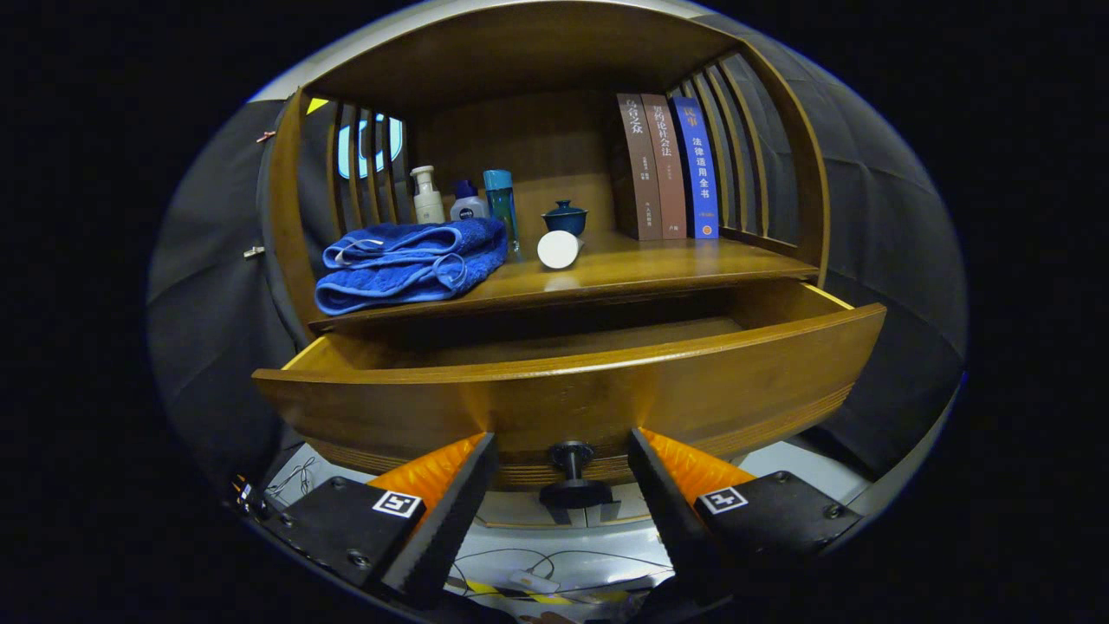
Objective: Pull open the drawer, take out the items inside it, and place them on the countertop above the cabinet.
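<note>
The wide wooden drawer (572,390) with its curved front stands pulled out of the brown wooden cabinet (554,61), its long axis running side to side and its front panel facing the tongs. What shows of its inside, a strip of bare wooden floor behind the front panel, holds nothing I can make out; the front part of the floor is hidden by the panel. A small dark round knob (572,472) juts from the middle of the drawer's front, pointing straight toward the camera.

The tongs (563,503) sit level and low, aimed squarely at the drawer front. Their fingers are spread apart, one on each side of the knob, with clear gaps to it and pressing on nothing.

Just above the drawer lies the desk (693,256), the cabinet's wooden top shelf. Above the drawer's left half rests a folded blue towel (411,264). Behind the towel stand a cream pump bottle (426,198), a small white bottle with a blue cap (468,204) and a tall teal bottle (501,208). Over the drawer's middle a white cylinder (558,250) lies on its side, round end toward the tongs, with a dark blue lidded cup (565,217) just behind it. Above the drawer's right half three books (667,169) stand upright, two brown and one blue, spines outward.
</note>
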Demonstrator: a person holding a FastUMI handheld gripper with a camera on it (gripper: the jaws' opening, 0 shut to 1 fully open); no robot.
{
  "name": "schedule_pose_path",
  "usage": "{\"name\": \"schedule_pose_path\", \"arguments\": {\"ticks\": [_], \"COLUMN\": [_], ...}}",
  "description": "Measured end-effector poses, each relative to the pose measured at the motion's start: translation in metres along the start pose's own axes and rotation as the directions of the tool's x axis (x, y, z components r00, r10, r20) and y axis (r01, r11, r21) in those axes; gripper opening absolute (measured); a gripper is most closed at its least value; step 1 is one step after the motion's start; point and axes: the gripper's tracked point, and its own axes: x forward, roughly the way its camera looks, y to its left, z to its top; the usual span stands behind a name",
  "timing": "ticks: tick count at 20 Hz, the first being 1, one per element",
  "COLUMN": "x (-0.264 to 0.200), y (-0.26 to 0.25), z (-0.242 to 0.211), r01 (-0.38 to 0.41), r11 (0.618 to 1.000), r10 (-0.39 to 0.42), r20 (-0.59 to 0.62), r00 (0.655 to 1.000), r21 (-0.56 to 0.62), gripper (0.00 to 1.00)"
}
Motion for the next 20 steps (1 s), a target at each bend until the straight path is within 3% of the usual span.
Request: {"name": "schedule_pose_path", "arguments": {"ticks": [10,20], "x": [0.054,0.065], "y": [0.002,0.002], "z": [0.020,0.023], "r01": [-0.003,0.015], "r11": [1.000,1.000], "r10": [0.003,-0.015], "r20": [0.015,0.015], "r00": [1.000,1.000], "r21": [-0.001,-0.014], "gripper": [1.00,1.00]}}
